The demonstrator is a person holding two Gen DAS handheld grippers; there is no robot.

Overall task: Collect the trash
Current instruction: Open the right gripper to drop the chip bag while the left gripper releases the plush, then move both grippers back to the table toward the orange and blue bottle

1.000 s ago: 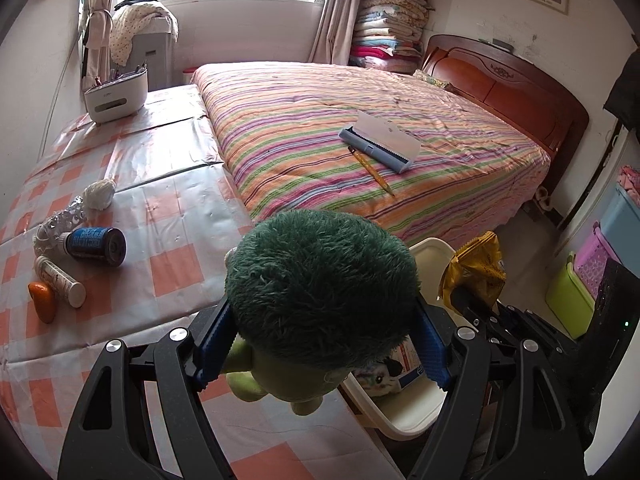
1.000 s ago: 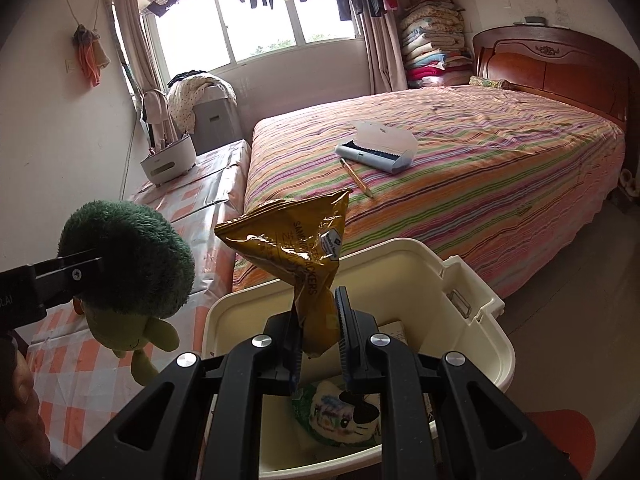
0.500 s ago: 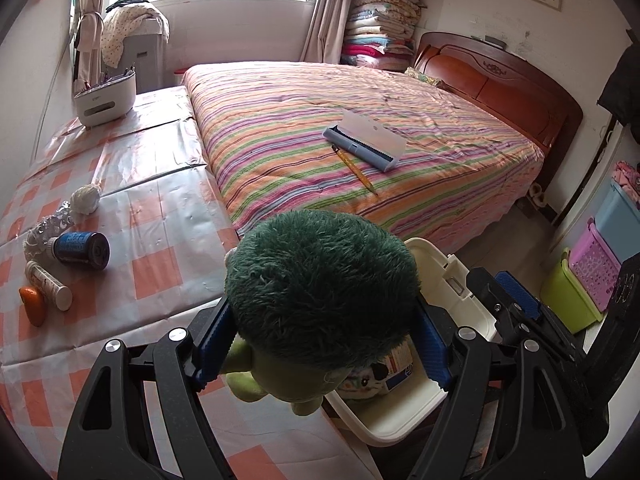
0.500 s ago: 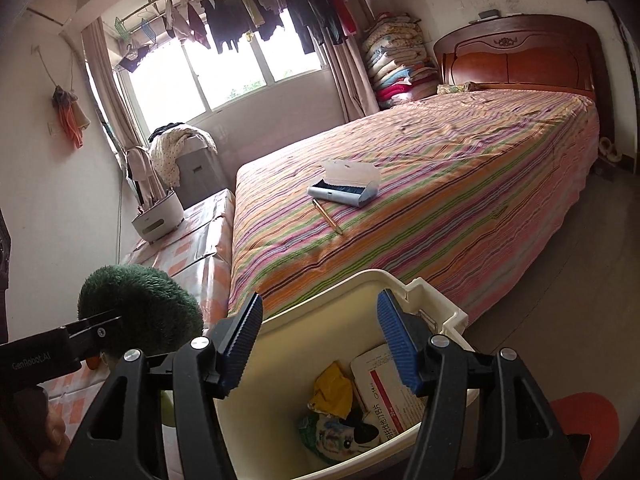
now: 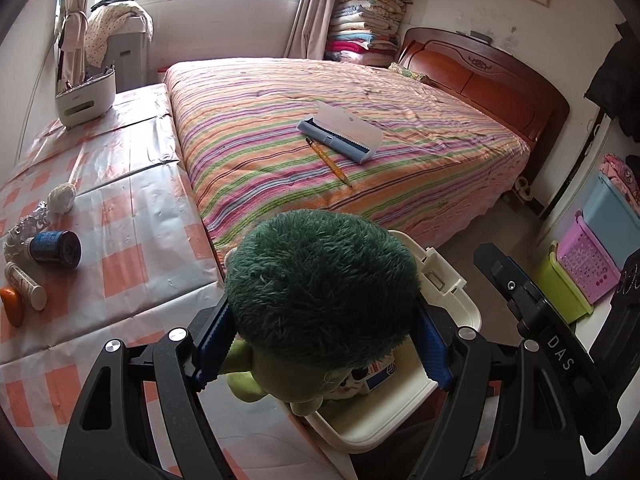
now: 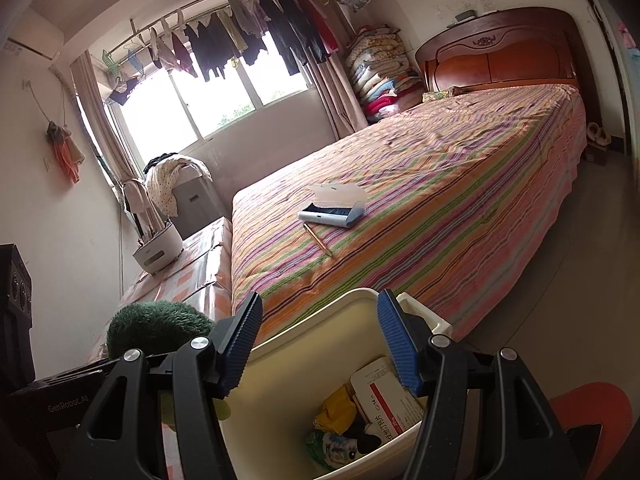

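Observation:
My left gripper (image 5: 320, 344) is shut on a green plush broccoli toy (image 5: 320, 296) and holds it over the near edge of the cream bin (image 5: 448, 280). The toy also shows in the right wrist view (image 6: 156, 328), at the left. My right gripper (image 6: 320, 344) is open and empty above the cream bin (image 6: 304, 320). Inside the bin lie a yellow snack bag (image 6: 340, 410), a white and red box (image 6: 384, 396) and a printed wrapper (image 6: 340, 448).
A checked table (image 5: 132, 216) at the left holds a blue-labelled jar (image 5: 56, 248), a tube (image 5: 26, 286), an orange item (image 5: 12, 306) and a crumpled tissue (image 5: 62, 198). The striped bed (image 5: 340, 140) carries a blue case (image 5: 340, 132) and a pencil (image 5: 328, 156). Coloured baskets (image 5: 584, 268) stand at the right.
My right gripper opened and the yellow snack bag dropped into the bin; the gripper then tilted upward. My left gripper still holds the broccoli toy, shifted slightly toward the bin.

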